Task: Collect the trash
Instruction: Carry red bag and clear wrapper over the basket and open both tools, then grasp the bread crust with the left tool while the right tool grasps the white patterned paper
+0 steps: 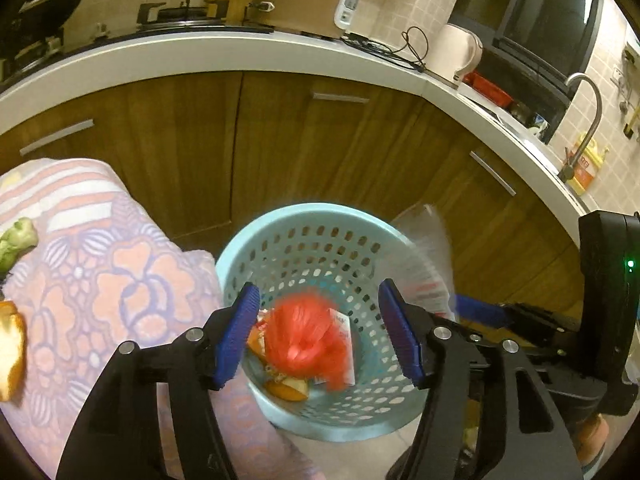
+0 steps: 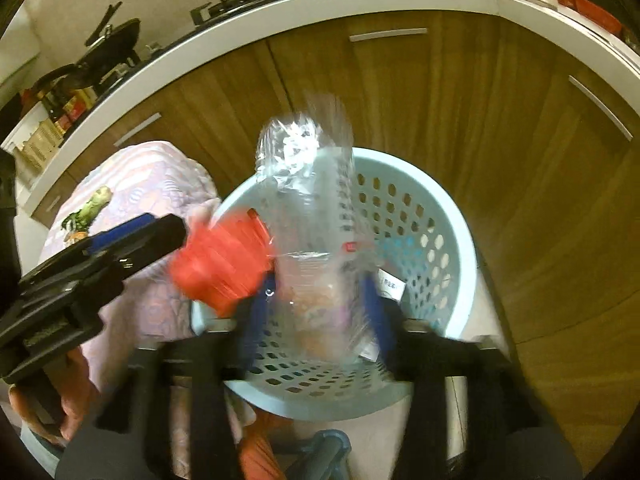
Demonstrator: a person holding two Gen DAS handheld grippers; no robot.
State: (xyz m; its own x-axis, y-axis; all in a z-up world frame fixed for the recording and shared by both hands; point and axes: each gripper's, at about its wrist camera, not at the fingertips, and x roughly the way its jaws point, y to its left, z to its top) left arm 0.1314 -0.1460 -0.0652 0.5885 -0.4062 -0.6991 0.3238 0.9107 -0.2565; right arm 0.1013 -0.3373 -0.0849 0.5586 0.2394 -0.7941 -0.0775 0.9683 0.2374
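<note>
The left gripper, fingers spread and empty, hovers over a pale blue perforated basket on the floor, where a blurred red mesh wad appears to be falling. The right gripper clasps a clear plastic bottle above the basket's rim. Best to centre the bottle over the opening before letting go.

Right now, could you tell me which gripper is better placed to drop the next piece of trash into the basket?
Right. The right gripper holds a clear plastic bottle above the pale blue perforated plastic basket; the left gripper is open with nothing between its fingers.
</note>
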